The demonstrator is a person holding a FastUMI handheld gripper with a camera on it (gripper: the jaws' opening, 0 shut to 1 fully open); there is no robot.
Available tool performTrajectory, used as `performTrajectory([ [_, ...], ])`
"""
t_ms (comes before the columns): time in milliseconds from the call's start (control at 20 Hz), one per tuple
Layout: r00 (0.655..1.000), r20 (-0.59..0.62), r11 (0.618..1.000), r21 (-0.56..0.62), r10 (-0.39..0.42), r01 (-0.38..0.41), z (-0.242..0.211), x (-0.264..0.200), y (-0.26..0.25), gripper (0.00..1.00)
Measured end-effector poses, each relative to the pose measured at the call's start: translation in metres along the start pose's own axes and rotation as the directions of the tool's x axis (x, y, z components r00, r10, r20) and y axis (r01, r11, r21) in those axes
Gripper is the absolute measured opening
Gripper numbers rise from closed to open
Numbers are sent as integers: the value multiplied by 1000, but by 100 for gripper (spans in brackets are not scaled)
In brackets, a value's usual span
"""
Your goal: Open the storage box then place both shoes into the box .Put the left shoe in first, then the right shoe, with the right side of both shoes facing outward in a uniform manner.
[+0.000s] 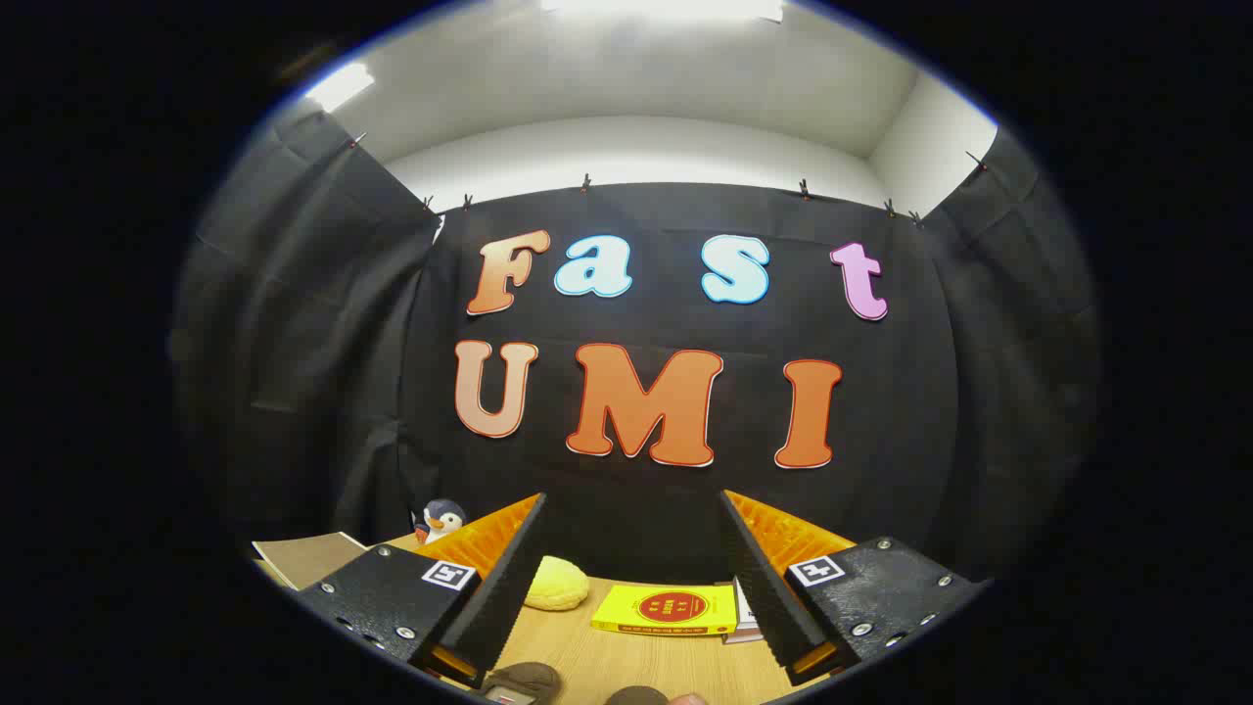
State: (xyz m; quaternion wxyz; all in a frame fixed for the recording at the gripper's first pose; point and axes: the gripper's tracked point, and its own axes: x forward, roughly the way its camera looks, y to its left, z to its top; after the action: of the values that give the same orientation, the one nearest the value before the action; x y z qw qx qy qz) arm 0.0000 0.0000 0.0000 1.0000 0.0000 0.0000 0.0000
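My gripper (632, 524) is held high above the wooden table (626, 661) with its two fingers spread wide and nothing between them. It looks toward the back wall of the booth. Low down, close under the fingers, the edges of two dark brownish things show: one (524, 679) by the left finger and one (636, 696) nearer the middle. They are cut off, so I cannot tell whether they are the shoes.
A yellow bun-like object (556, 584) lies on the table beyond the left finger. A yellow book (668, 609) lies between the fingers farther back, on top of another book. A small penguin toy (440, 519) and a tan board (308, 556) sit at the far left.
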Motion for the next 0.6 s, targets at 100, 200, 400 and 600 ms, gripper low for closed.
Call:
performTrajectory([
  [100,1000,3,1000,-1,-3,3,4,0,0,100],
  [200,1000,0,1000,6,5,-5,5,0,2,100],
  [400,999,19,998,55,37,-38,22,0,10,100],
  [600,998,26,997,49,52,-53,29,6,16,100],
])
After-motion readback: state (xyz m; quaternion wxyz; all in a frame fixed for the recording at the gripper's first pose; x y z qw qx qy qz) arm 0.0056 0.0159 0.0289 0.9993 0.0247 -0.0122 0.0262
